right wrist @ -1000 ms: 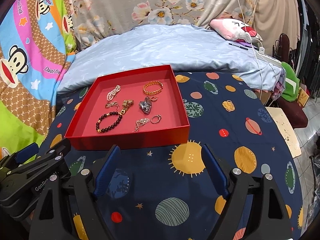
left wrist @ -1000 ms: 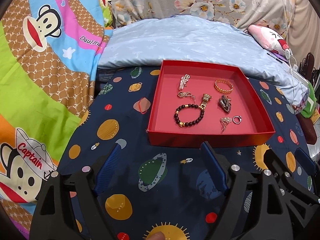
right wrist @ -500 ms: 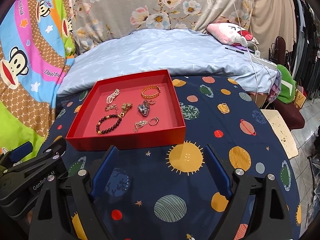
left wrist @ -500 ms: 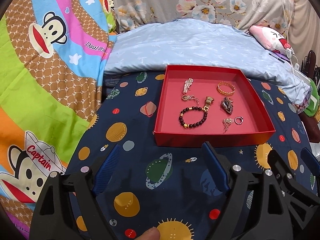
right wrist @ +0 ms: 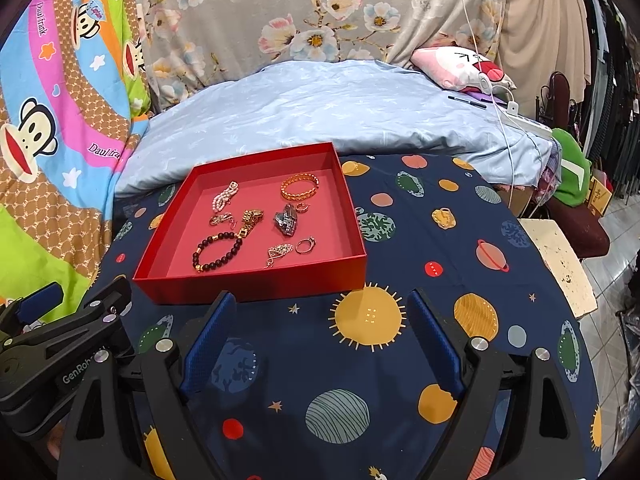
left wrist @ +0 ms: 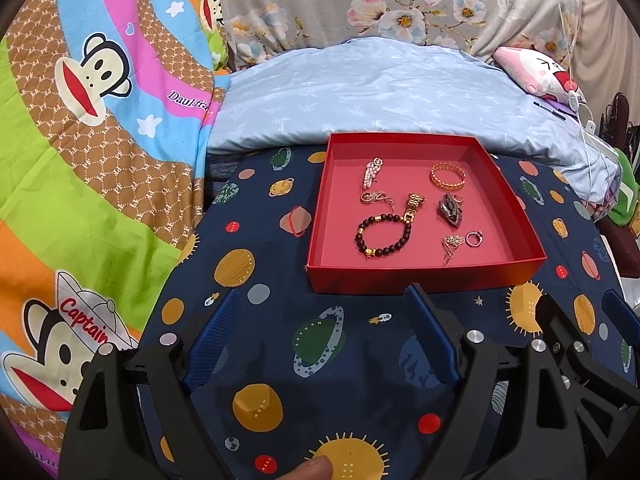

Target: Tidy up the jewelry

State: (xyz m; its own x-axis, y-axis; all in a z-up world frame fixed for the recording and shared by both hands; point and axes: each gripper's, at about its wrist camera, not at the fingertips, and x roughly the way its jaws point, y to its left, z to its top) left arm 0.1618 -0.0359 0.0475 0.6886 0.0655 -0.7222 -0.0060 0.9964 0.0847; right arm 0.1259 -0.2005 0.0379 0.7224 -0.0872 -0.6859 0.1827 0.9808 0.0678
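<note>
Nearest the cameras, the left gripper [left wrist: 324, 312] is seen with its blue-padded jaws spread wide and nothing between them, held above a navy cloth [left wrist: 280, 292] printed with planets and suns; a fingertip [left wrist: 316, 470] shows at the bottom edge of the left wrist view. The right gripper [right wrist: 322, 312] is likewise spread wide and empty over the same cloth, just beside a yellow sun print [right wrist: 368, 316], and the left gripper's black frame is visible at the lower left of the right wrist view. Just beyond both pairs of fingers, a shallow red box [left wrist: 424, 278] rests on the cloth, and the jewelry is laid out on its floor. Toward its near side lie a dark beaded bracelet [left wrist: 384, 236], a small gold pendant on a chain [left wrist: 452, 242] and a ring [left wrist: 474, 237] just beside it. In the middle are found a gold watch-band piece [left wrist: 414, 203], touching or nearly touching the bracelet, a dark grey clip-like piece [left wrist: 450, 208] and a small gold clasp piece [left wrist: 372, 197]. Toward the far side lie a pearl piece [left wrist: 372, 172] and a gold chain-link bangle [left wrist: 448, 176]. Behind the box a pale blue quilt [left wrist: 380, 88] is spread, with a pink and white plush [left wrist: 532, 70] on its right end, a bright cartoon-monkey blanket [left wrist: 88, 120] at the left and a floral fabric [left wrist: 360, 0] farthest back.
</note>
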